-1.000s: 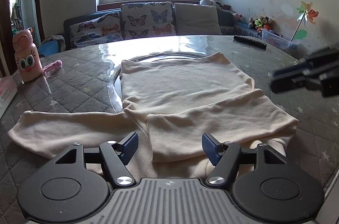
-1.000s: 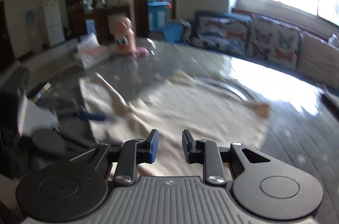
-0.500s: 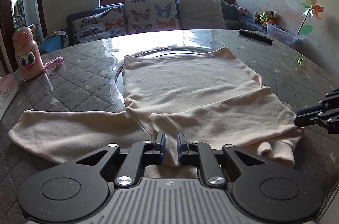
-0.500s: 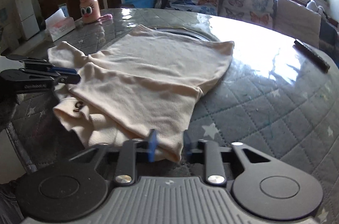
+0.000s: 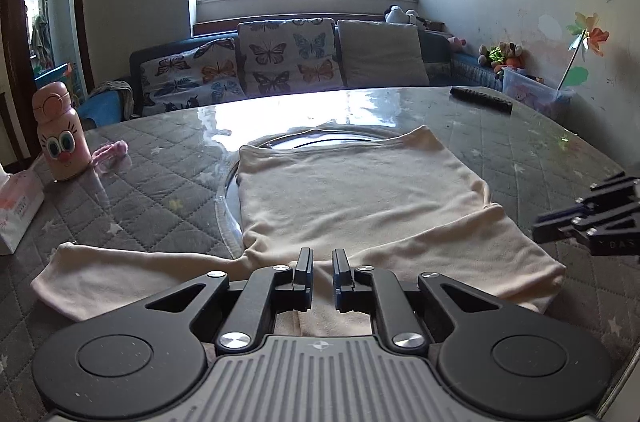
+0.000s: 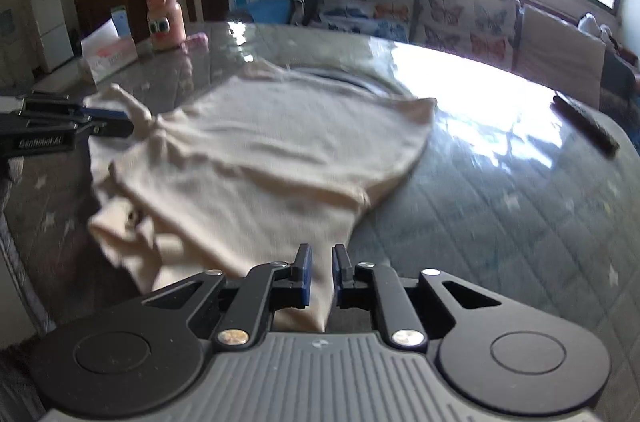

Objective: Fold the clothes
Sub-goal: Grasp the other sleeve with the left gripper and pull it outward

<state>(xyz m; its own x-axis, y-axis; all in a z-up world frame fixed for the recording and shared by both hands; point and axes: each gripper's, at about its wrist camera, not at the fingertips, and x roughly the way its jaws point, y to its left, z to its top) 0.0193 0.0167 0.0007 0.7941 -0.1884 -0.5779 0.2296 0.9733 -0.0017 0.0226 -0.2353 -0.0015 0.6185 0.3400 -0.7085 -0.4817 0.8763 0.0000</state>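
A cream long-sleeved shirt [image 5: 352,194] lies flat on the quilted grey table [image 5: 160,182]. One sleeve stretches out to the left [image 5: 120,270]; the other is folded across the body [image 5: 460,254]. My left gripper [image 5: 321,272] is shut on the shirt's near edge by the collar. My right gripper [image 6: 320,272] is shut on the shirt's [image 6: 280,150] side edge and lifts it slightly. The right gripper shows at the right in the left wrist view [image 5: 592,226]; the left gripper shows at the left in the right wrist view [image 6: 64,130].
A pink cartoon bottle [image 5: 60,130] and a tissue box [image 5: 16,206] stand at the table's left. A black remote [image 5: 480,98] lies at the far right. A round glass turntable rim [image 5: 320,134] lies under the shirt. A sofa with butterfly cushions [image 5: 280,62] is behind.
My left gripper closed from wide open onto the shirt's near edge. My right gripper came down to the shirt's side edge, gripped it and has begun lifting it.
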